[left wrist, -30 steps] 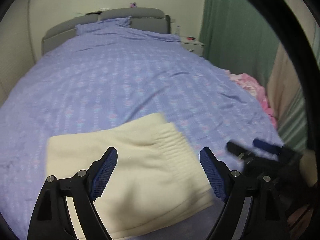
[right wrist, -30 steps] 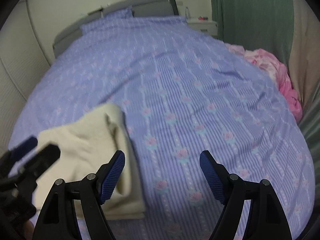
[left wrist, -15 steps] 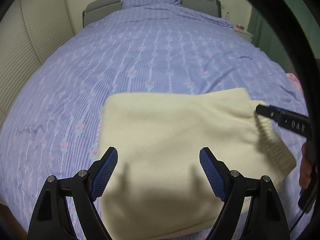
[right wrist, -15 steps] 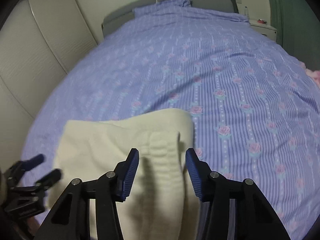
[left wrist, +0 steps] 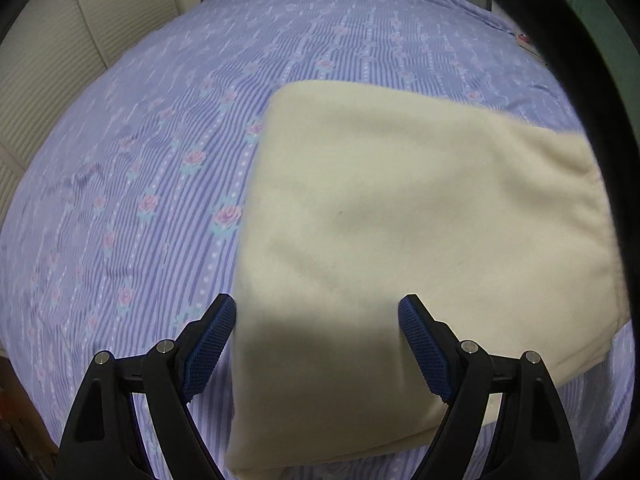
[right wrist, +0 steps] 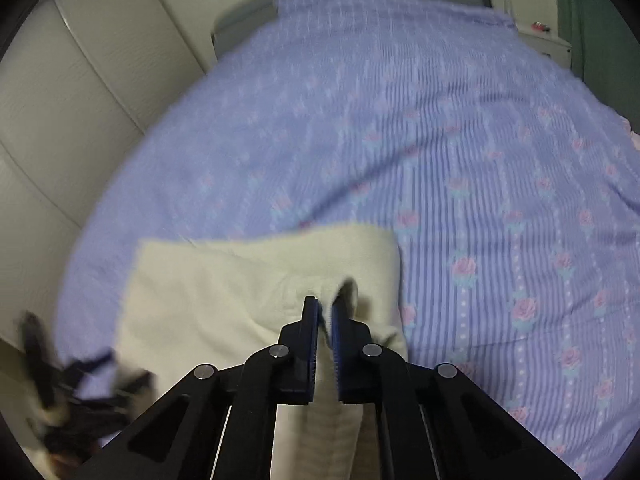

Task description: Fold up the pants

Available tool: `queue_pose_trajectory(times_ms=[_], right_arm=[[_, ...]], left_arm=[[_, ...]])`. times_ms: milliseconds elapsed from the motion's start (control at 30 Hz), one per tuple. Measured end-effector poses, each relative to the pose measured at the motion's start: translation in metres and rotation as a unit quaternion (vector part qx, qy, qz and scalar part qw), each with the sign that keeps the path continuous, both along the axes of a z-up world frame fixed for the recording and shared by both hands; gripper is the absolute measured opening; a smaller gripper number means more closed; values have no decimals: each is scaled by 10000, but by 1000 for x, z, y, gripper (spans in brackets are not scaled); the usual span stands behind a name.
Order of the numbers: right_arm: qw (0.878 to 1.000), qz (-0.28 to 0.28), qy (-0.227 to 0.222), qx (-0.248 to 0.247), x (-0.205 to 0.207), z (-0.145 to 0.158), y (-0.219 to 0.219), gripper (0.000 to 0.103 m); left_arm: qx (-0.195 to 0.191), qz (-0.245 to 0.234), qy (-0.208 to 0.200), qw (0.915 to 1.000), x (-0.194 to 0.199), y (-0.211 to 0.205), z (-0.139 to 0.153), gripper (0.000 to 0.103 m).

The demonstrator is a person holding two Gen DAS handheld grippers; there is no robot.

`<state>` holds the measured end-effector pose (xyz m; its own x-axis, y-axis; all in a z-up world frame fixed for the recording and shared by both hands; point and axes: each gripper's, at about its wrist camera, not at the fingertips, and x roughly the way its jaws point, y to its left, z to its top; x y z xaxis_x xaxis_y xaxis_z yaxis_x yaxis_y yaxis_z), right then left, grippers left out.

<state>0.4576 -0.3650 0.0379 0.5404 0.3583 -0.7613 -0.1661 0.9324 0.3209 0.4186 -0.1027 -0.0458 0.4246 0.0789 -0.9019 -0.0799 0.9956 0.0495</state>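
Presently, the cream pants (left wrist: 420, 232) lie folded flat on the bed (left wrist: 160, 160), near its foot edge. My right hand-held gripper (right wrist: 325, 320) has just been closing and now pinches a raised fold of the pants between its blue pads (right wrist: 338, 344). My left hand-held gripper (left wrist: 316, 320) stands spread wide over the pants' near left corner, grasping nothing.
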Motion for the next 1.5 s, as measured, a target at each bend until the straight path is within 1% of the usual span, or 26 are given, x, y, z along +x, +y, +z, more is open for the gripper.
queue_pose_trajectory(times_ms=[33,100,133,167,233,300,333,367,400,433,467,500,567,667,733,833,933,1067,1200,1267,1367,1500], right_arm=[[9998,-27,-163,69,-10,12,-1,7],[9989,11,-455,122,-24,21,-2,7],[9992,-31,-402,-68,-24,12,-3,7],[9995,-160,-131,-241,-19,-6,-7,7],[9984,-384,266,-325,-8,-35,-17,7],[9977,-519,346,-258,-7,-44,-23,10],[9973,-598,359,-233,-9,-43,-24,11],[9973,-598,303,-300,-12,-38,-23,19],[9967,-644,236,-443,-16,-32,-21,37],[9956,-724,124,-585,-23,-26,-21,48],[9947,-811,-7,-626,-33,-19,-20,70],[9948,-849,-60,-557,-42,-15,-20,79],[9965,-735,39,-386,-57,-13,-17,79],[9960,-684,300,-481,-79,-19,-13,79],[9947,-769,444,-523,-92,-26,-12,79],[9931,-920,569,-445,-106,-32,-14,79],[9922,-1011,649,-343,-105,-38,-16,79],[9927,-1026,557,-295,-98,-40,-16,79],[9927,-1058,560,-151,-91,-46,-17,79],[9924,-1052,623,-135,-88,-51,-16,79],[9923,-1000,715,-116,-88,-61,-15,79],[9900,-1091,871,222,-91,-75,-22,79]], left_arm=[[23,-13,-1,10000,-1,-2,0,84],[167,-59,-25,9998,-3,-6,-2,84],[212,-82,-12,9997,-3,-8,-3,85],[247,-108,22,9996,-4,-10,-5,85],[247,-134,40,9996,-6,-14,-6,85],[275,-149,17,9995,-7,-16,-5,85],[286,-146,31,9995,-7,-16,-4,85],[282,-141,32,9995,-7,-16,-3,84],[266,-125,-12,9996,-9,-16,1,84],[256,-112,-64,9996,-10,-15,5,84],[241,-109,-111,9996,-11,-15,9,84],[193,-102,-196,9996,-15,-14,17,84],[112,-106,-329,9993,-20,-14,30,84],[95,-146,-455,9988,-23,-12,43,84],[69,-205,-540,9983,-27,-14,51,84],[49,-289,-592,9978,-33,-16,57,84],[81,-386,-574,9976,-38,-23,60,84],[77,-502,-545,9972,-42,-26,59,84],[62,-487,-571,9972,-46,-28,60,84],[34,-470,-578,9972,-48,-28,60,84],[91,-475,-589,9971,-50,-28,60,84],[129,-445,-559,9974,-51,-26,57,84]])
